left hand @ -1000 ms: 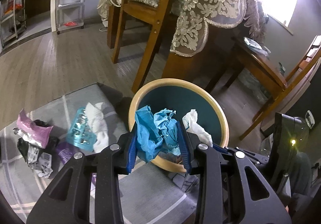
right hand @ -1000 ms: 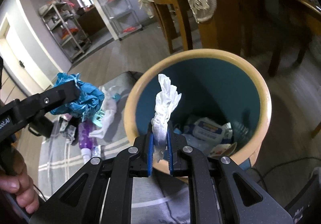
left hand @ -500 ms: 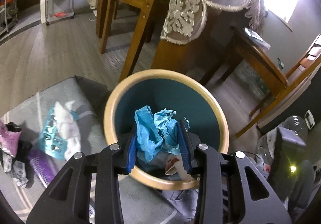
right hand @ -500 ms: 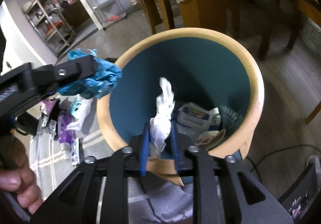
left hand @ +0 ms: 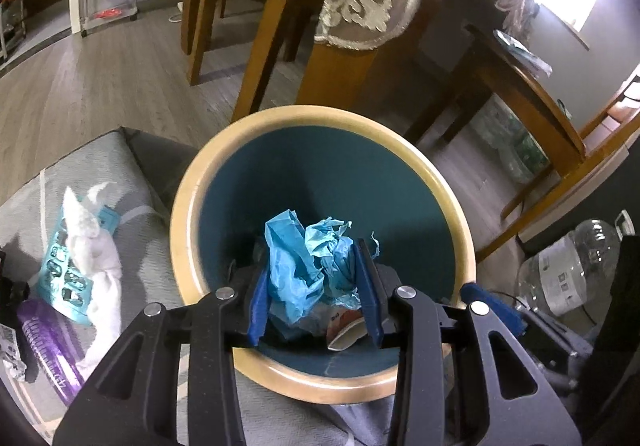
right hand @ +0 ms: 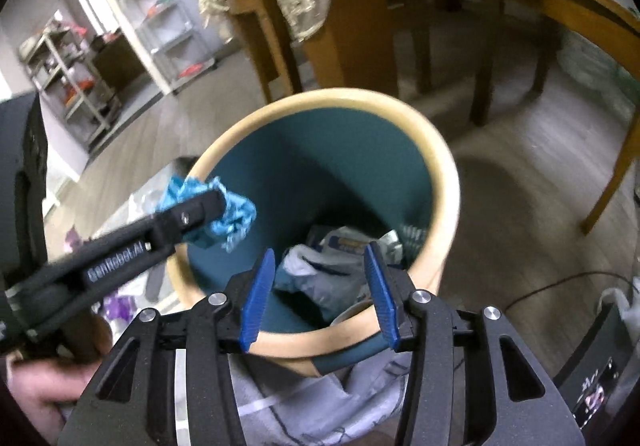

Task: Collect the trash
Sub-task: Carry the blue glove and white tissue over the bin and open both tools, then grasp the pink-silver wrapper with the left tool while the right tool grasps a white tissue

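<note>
our left hand-held gripper point(left hand: 316, 282) clamps crumpled blue paper point(left hand: 308, 262) over the teal wastebasket point(left hand: 320, 378). our right hand-held gripper point(right hand: 320, 294) has just been opening, nothing between its pads.

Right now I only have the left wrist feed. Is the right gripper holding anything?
Observer: No. The right gripper has nothing between its pads. Its jaws have just been opening and stand apart over the bin.
Operator: What lies in the bin on that side?
Observer: Some crumpled white trash, with a printed packet behind it.
Operator: Is my blue wad clear of the rim?
Observer: Not surely. In the right wrist view the blue paper wad in the left gripper overlaps the rim's left edge, and part of it is outside the rim line. I cannot tell how high above it.
</note>
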Demonstrator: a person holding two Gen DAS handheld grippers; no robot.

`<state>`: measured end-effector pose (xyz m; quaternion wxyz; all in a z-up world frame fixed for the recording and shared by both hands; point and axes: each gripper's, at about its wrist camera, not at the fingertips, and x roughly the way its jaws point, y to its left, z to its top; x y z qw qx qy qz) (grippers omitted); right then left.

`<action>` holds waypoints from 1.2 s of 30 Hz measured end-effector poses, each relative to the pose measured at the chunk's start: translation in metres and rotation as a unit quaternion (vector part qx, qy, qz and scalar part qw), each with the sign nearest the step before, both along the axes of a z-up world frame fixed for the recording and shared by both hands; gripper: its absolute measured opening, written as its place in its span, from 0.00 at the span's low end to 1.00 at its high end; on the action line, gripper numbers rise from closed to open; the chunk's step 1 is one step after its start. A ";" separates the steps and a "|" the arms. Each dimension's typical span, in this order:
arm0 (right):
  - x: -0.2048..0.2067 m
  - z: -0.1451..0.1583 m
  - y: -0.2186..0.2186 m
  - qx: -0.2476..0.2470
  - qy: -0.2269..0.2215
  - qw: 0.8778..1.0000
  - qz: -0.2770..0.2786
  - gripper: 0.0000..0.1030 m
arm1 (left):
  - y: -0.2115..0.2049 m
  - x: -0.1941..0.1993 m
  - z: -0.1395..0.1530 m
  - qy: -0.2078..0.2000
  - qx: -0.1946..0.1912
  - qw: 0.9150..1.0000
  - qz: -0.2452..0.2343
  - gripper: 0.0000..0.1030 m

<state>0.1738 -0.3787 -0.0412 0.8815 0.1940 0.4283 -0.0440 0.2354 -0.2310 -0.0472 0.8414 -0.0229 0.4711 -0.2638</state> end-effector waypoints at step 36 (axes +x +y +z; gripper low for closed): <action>0.006 0.009 0.025 0.017 -0.020 0.999 0.025 0.63 | 0.147 -0.021 0.043 -0.062 0.035 0.991 0.111 0.78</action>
